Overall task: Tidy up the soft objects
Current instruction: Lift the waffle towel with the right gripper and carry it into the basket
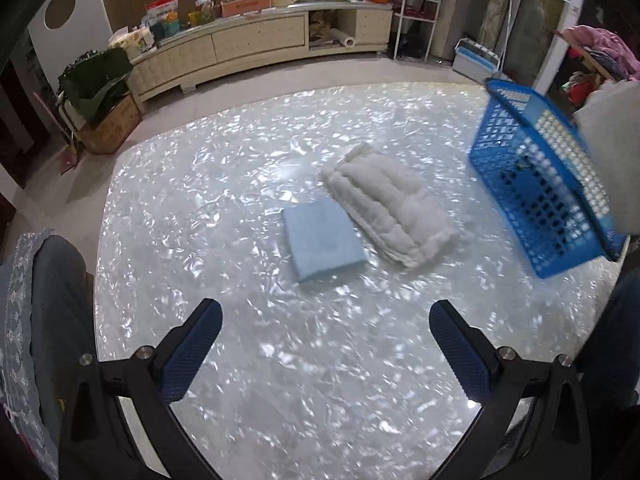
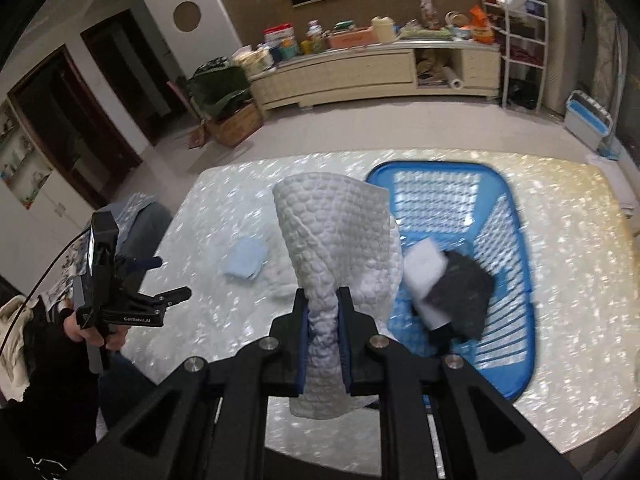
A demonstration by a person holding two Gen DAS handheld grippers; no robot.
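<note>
The right gripper (image 2: 324,312) pinches a white quilted cloth (image 2: 336,232) bunched mid-fold beside the blue basket (image 2: 516,280), light, limp stuff best gathered at a thick fold, while the left gripper (image 1: 326,344) hangs spread wide near the folded blue cloth (image 1: 322,238).

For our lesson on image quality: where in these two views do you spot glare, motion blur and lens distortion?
Left wrist view: glare speckles the glossy table; the blue basket is smeared by motion; the cabinet line bows from the fisheye lens. Right wrist view: the items in the basket are blurred, while the clamped white cloth is sharp.
</note>
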